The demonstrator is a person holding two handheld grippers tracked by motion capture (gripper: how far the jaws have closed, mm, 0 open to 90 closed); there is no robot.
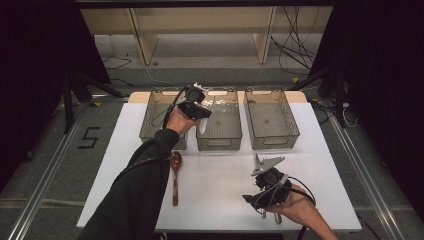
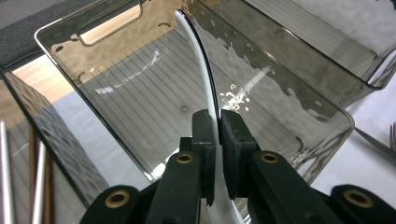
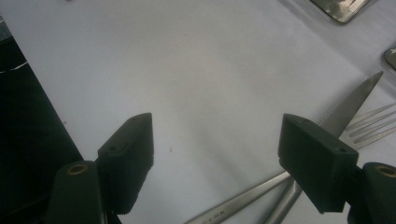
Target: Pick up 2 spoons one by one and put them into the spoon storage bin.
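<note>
two sets of tongs are in play, and my left tongs are clamped on a white spoon, its thin curved handle pinched edge-on between the pads. the spoon hangs in the tongs above the middle bin, with its bowl end below the tongs in the high view, just over the bin's open top. i judge it light and stiff, likely plastic or ceramic with a glossy skin, so it could slip or swivel in the pinch. if it is ceramic, a drop onto the bin floor might chip it. the hold sits partway along the handle, which seems a fair place: narrow enough for the pads and near enough the balance to keep it from swinging.

my left arm reaches far forward and across, sleeve stretched over the tabletop, wrist bent so the tongs point down into the bin.

my right tongs stand wide apart with nothing between them, held low over the near tabletop. a knife and a fork lie just beside their right pad. a brown wooden spoon lies on the tabletop, beside my left forearm and well behind the left tongs. the left bin and the right bin flank the middle one.
</note>
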